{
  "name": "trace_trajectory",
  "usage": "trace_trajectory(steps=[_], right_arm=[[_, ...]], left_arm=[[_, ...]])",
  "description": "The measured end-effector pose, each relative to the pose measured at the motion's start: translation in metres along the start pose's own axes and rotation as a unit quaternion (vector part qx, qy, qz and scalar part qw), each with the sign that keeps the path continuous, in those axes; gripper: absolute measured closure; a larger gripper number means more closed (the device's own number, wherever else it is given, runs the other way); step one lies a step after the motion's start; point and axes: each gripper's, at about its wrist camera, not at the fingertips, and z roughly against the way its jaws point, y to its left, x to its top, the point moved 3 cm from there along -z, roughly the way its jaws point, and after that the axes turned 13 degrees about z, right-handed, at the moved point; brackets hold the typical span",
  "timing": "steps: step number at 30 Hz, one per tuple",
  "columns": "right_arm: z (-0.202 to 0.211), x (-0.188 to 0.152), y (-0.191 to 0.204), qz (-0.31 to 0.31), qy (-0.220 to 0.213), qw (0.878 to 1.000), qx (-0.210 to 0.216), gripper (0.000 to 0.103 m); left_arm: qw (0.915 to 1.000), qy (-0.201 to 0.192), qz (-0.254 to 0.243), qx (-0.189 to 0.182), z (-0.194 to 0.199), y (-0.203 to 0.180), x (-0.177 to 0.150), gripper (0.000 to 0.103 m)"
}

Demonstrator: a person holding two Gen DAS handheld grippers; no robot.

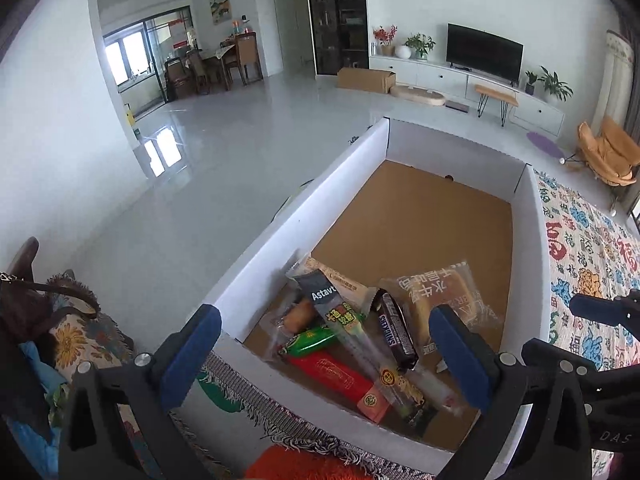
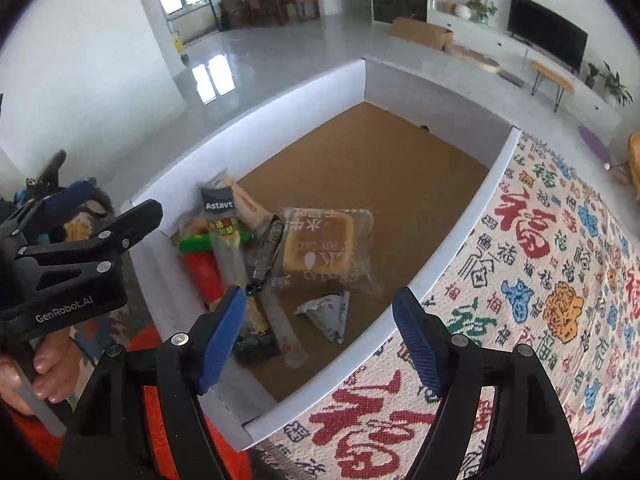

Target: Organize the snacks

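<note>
Both grippers hover with fingers spread wide and empty — the left gripper over the box's near corner, the right gripper at its rim. Snacks lie piled in the near end of the white box — a Snickers bar among them.

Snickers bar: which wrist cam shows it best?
Left wrist. There the Snickers bar lies unobstructed in the white box, its label readable, between the open left gripper's fingers. In the right wrist view the bar is blurred, no label legible, partly behind a fingertip.
</note>
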Motion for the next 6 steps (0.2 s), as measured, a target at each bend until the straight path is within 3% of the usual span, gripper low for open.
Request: trace_trajectory(steps=[6], right_arm=[[-0.0029, 0.0013, 0.0025, 0.002, 0.002, 1.000, -0.001, 0.024]], left_arm=[[0.9998, 0.009, 0.001, -0.019, -0.0007, 0.0000, -0.0052, 0.000]])
